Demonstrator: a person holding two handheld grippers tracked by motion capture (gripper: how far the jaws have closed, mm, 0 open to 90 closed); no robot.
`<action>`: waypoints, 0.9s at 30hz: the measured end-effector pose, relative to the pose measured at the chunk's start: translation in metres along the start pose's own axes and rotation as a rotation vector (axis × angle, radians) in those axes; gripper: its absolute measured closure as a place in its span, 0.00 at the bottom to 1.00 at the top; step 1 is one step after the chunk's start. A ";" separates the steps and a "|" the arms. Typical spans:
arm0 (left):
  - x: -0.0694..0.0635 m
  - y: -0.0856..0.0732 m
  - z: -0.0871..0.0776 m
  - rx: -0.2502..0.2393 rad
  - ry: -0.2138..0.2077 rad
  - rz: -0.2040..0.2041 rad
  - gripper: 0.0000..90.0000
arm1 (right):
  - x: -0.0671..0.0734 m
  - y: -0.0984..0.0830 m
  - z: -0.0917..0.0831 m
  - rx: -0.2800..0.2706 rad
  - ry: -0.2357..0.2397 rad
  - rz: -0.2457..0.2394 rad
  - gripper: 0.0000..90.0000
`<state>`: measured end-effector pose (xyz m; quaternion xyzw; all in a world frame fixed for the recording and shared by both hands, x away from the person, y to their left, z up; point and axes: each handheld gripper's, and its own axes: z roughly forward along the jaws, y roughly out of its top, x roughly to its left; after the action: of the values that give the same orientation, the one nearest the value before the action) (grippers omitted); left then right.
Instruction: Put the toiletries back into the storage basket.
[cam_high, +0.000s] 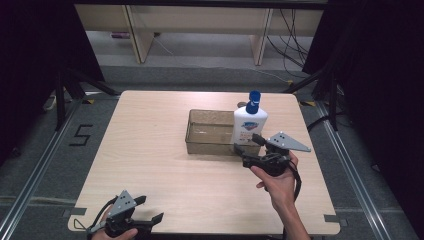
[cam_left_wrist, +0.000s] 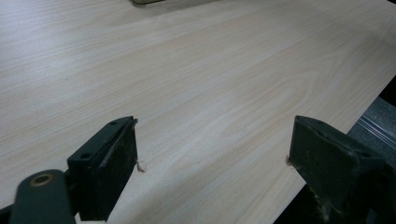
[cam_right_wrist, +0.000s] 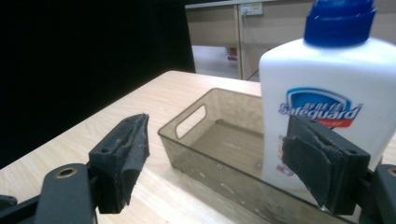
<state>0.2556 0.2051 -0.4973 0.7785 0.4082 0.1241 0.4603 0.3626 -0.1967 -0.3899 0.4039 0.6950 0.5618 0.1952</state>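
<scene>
A white soap bottle (cam_high: 249, 125) with a blue cap stands upright at the right end of a clear brownish tray (cam_high: 210, 146) on the wooden table (cam_high: 150, 145). My right gripper (cam_high: 247, 142) hovers just in front of the tray's right end, open, with nothing between its jaws. In the right gripper view the bottle (cam_right_wrist: 327, 79) rises behind the right jaw, and the tray (cam_right_wrist: 187, 140) with its handle cut-out lies beyond my right gripper (cam_right_wrist: 215, 135). My left gripper (cam_high: 150, 209) rests open at the table's front left edge. In its own view, my left gripper (cam_left_wrist: 212, 135) frames bare wood.
The table's front edge (cam_left_wrist: 327, 140) runs close under the left gripper's right jaw. Black frame legs (cam_high: 62, 95) stand off the table's left, and a "5" mark (cam_high: 81, 135) is on the floor there. Wooden furniture legs (cam_high: 140, 35) stand behind the table.
</scene>
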 end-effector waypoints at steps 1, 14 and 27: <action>0.000 0.000 -0.001 0.008 0.013 0.005 0.16 | 0.002 -0.002 0.001 -0.002 0.003 0.007 0.25; 0.000 0.001 0.000 -0.002 0.002 0.005 0.16 | 0.014 -0.020 0.006 0.021 0.068 -0.010 0.26; -0.001 0.000 0.000 0.006 0.007 0.008 0.16 | 0.025 -0.031 0.006 0.028 0.125 -0.009 0.23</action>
<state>0.2549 0.2046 -0.4970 0.7811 0.4069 0.1274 0.4562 0.3414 -0.1750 -0.4160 0.3675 0.7154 0.5754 0.1483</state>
